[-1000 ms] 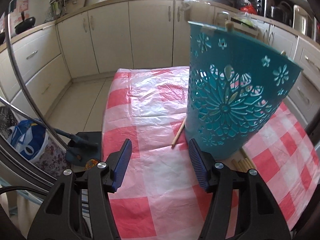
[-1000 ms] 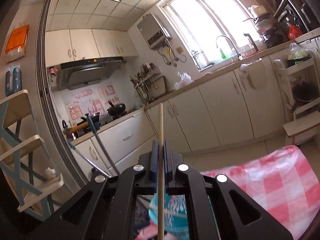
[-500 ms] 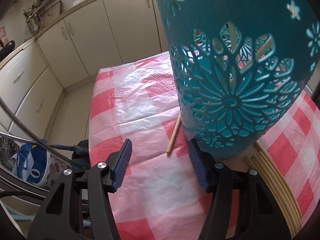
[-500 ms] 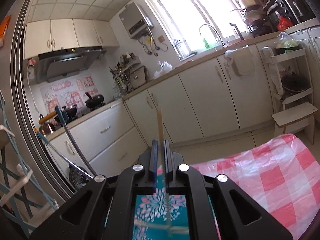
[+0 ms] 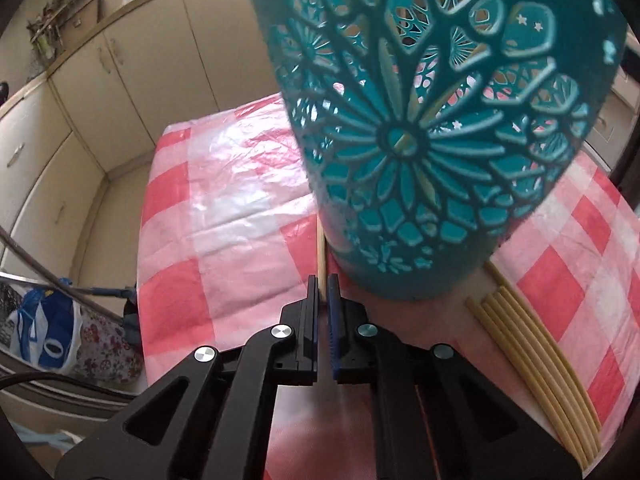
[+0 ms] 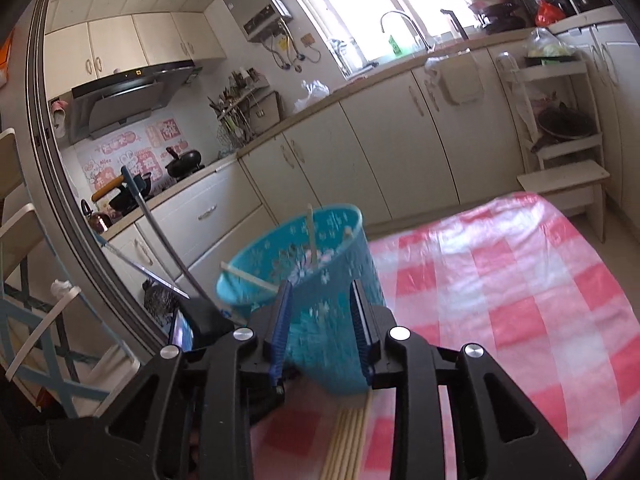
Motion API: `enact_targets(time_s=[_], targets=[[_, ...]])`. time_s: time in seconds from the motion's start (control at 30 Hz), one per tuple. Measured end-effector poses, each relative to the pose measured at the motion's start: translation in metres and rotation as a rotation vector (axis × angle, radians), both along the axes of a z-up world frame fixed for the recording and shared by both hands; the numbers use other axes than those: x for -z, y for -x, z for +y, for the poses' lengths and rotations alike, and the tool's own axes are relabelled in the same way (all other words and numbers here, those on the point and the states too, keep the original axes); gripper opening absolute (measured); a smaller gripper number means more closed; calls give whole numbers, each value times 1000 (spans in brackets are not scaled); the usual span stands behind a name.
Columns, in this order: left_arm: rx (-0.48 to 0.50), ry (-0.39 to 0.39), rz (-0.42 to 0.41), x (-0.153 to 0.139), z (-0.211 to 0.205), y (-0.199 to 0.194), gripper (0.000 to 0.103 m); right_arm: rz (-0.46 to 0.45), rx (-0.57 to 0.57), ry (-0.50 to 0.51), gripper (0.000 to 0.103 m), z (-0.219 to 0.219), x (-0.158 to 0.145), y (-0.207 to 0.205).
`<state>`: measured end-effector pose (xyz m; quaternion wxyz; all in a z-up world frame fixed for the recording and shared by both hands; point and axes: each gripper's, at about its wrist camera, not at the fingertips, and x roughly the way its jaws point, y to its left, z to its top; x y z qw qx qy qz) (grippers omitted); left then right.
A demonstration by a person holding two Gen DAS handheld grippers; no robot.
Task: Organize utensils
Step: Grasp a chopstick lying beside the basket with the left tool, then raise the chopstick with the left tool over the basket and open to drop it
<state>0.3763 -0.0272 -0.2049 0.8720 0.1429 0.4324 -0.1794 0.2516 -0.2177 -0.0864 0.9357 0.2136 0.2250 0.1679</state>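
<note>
The left gripper (image 5: 323, 286) has just snapped together on a loose chopstick (image 5: 320, 248) lying by the near left foot of the blue basket (image 5: 432, 140). The right gripper (image 6: 318, 320) is opening with nothing in it; its chopstick (image 6: 311, 236) now stands in the basket. More chopsticks (image 5: 532, 360) wait on the right. The table's left edge (image 5: 141, 264) is close, and the basket crowds the lift.

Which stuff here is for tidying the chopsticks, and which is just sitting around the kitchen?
For the job:
- teal basket
- lone chopstick pinched by the left gripper
- chopstick bundle on the checked tablecloth
- right gripper, opening, nothing held

Just lying about:
- black pan
- blue-and-white bag
- white step stool
</note>
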Motion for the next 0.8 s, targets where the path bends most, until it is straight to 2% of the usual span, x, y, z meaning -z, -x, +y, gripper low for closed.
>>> enact_targets(time_s=[0.13,0.3,0.47,0.57,0.63,0.7,0.8], targets=[[-31,18,37,-2,16,21,4,53,-18,1,32,-5,12,26],[-81,50,90,-9,41,69,4,129,-13,-33,32,-14,30,47],[-124,75,176,-14,58,111,5,147,-19,-42,36,-14,36,55],[-127,49,142,-26,55,110,13,145,-24,-43,37,-11,37,56],[-134,34,101,-34,44,99,29,154,-27,-46,37,-10,40,55],[-134,34,80,-39,29,73,33,163,-25,-48,37,-11,44,54],[-148,16,87,-29,11,37,34,175,-13,-45,37,-14,49,52]])
